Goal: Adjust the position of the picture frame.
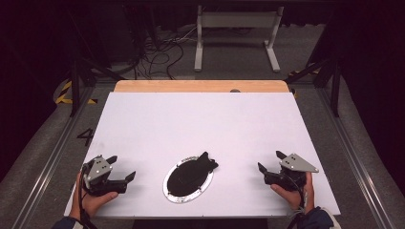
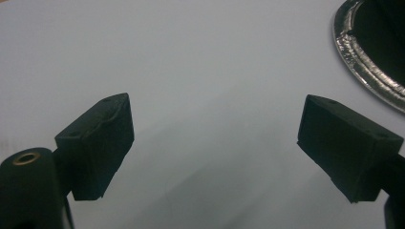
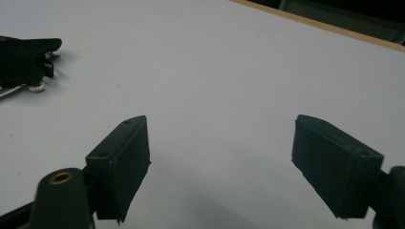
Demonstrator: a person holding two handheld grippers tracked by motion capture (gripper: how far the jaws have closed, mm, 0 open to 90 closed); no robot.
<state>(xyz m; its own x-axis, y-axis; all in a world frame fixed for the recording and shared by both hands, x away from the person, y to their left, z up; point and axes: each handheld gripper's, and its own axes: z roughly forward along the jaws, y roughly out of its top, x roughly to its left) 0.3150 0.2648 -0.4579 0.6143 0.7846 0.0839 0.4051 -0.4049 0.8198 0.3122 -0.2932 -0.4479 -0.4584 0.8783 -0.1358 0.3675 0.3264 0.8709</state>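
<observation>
An oval dish with a shiny silver rim (image 1: 166, 189) and a black inside lies on the white table top (image 1: 200, 124), near the front edge. A black handle-like piece (image 1: 207, 161) sticks out from its far right end. My left gripper (image 1: 122, 167) rests to the left of the dish, open and empty. In the left gripper view its jaws (image 2: 215, 138) stand wide apart over bare table, with the dish's rim (image 2: 363, 62) at the upper right. My right gripper (image 1: 270, 160) is to the right of the dish, open and empty (image 3: 219, 152). The black piece (image 3: 24, 57) lies far to its left.
A wooden strip (image 1: 200, 86) runs along the table's far edge. Beyond it a white metal stand (image 1: 236, 28) and loose cables (image 1: 157, 52) are on the floor. Metal rails (image 1: 47, 162) run along both sides of the table.
</observation>
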